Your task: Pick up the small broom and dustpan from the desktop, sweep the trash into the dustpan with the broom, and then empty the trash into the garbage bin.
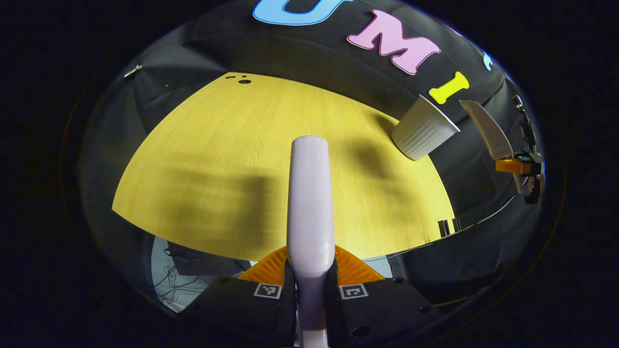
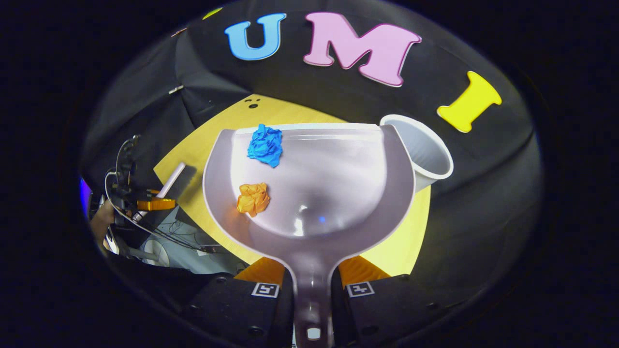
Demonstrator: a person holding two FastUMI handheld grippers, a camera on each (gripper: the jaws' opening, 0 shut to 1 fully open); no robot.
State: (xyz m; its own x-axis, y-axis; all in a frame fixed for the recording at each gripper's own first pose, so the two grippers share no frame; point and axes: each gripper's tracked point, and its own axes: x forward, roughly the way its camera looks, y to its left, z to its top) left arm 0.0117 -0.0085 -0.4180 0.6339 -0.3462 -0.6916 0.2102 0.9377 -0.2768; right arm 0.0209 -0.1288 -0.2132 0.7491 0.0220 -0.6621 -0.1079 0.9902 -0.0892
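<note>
While my right tongs (image 2: 312, 295) clamp the dustpan (image 2: 314, 193) level, keeping blue wad (image 2: 265, 145) and orange wad (image 2: 253, 198) aboard, bin (image 2: 425, 154) waits just ahead-right; left tongs (image 1: 310, 282) pinch the broom handle (image 1: 310, 193) clear above the table (image 1: 217, 159).

Recording booth: black cloth wall (image 1: 300, 53) (clipped) behind yellow desktop (image 1: 217, 145).

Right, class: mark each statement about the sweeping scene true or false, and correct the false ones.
1. Two paper balls lie in the dustpan. True: a blue ball and an orange ball.
2. The right gripper grips the broom. False: it grips the dustpan's handle.
3. The white bin stands on the yellow desktop. True.
4. The left gripper is empty. False: it is shut on the broom handle.
</note>
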